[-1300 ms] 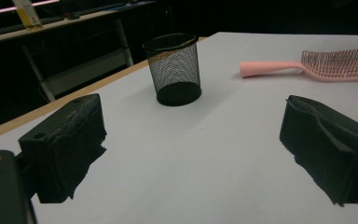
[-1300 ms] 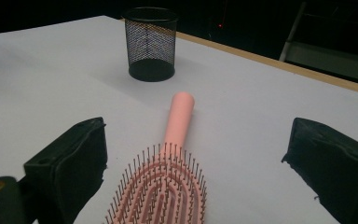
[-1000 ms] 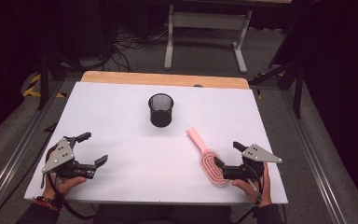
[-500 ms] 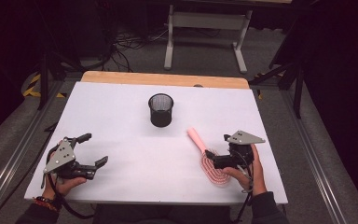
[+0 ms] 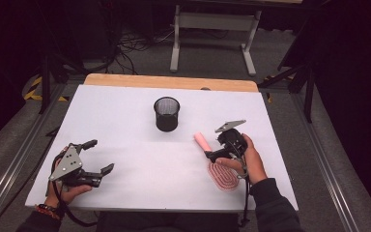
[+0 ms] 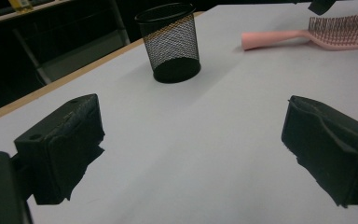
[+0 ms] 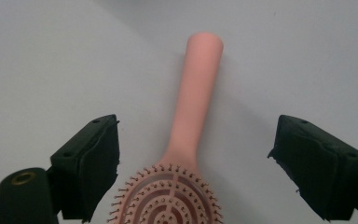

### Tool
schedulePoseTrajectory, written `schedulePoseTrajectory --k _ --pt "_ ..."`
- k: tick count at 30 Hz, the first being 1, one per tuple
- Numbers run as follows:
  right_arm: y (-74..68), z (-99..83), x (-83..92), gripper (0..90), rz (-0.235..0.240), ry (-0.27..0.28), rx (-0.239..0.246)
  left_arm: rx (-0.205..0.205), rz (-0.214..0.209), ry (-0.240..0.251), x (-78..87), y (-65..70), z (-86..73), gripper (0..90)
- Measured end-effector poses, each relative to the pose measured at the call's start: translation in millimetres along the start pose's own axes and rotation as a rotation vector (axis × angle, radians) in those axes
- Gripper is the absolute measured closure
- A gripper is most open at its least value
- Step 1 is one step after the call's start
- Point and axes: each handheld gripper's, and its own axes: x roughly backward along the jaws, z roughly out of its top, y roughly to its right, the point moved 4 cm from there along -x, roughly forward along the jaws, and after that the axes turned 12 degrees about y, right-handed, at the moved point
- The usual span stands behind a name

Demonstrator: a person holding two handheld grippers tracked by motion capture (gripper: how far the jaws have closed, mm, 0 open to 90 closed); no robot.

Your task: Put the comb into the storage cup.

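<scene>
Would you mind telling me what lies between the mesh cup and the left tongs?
Nothing: in the left gripper view only bare white table runs from the left tongs to the mesh cup.

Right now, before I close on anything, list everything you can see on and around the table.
hairbrush: one, pink, flat on the table's right half, bristles up, handle toward the cup
mesh cup: one, black, upright near the table's middle, far side
table: one, white top with a wooden far edge
frame: one, grey metal, on the floor beyond the table
left gripper: one, black, jaws open, over the near left corner
right gripper: one, black, over the hairbrush, jaws just been closing, pads apart from it either side
</scene>
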Motion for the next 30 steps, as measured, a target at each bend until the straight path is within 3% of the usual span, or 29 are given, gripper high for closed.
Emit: schedulePoseTrajectory --k 6,9,11,14,18,21,25,26,30 --pt "4.1 1.4 -25.1 25.0 0.014 -0.160 -0.020 -0.024 -0.009 -0.030 -4.2 3.7 -2.5 7.0" --pt "2.5 1.9 -35.0 34.2 0.003 -0.246 0.015 -0.042 -0.012 -0.045 -6.2 6.2 -2.8 7.5" --pt "0.8 2.3 -41.7 40.8 0.041 -0.302 0.004 -0.054 -0.021 -0.051 -7.1 8.7 -2.6 7.6" --pt "4.0 -0.3 -50.5 44.7 0.050 -0.401 0.007 -0.072 -0.027 -0.057 -7.1 10.7 -2.2 7.6" --pt "1.4 2.2 -50.5 57.9 0.061 -0.450 0.039 -0.085 -0.031 -0.071 -8.2 12.5 -3.8 7.5" --pt "0.8 3.4 -51.8 58.6 0.055 -0.470 0.063 -0.093 -0.034 -0.079 -8.9 13.0 -4.2 7.5" --pt "3.6 3.5 -51.0 69.3 0.059 -0.454 0.049 -0.105 -0.033 -0.085 -10.0 14.0 -4.0 7.8" --pt "3.6 3.0 -50.3 69.8 0.067 -0.452 0.071 -0.105 -0.036 -0.089 -10.4 14.5 -4.2 7.9" --pt "1.9 2.7 -49.2 69.8 0.061 -0.441 0.076 -0.111 -0.037 -0.098 -12.2 16.2 -5.1 7.9"
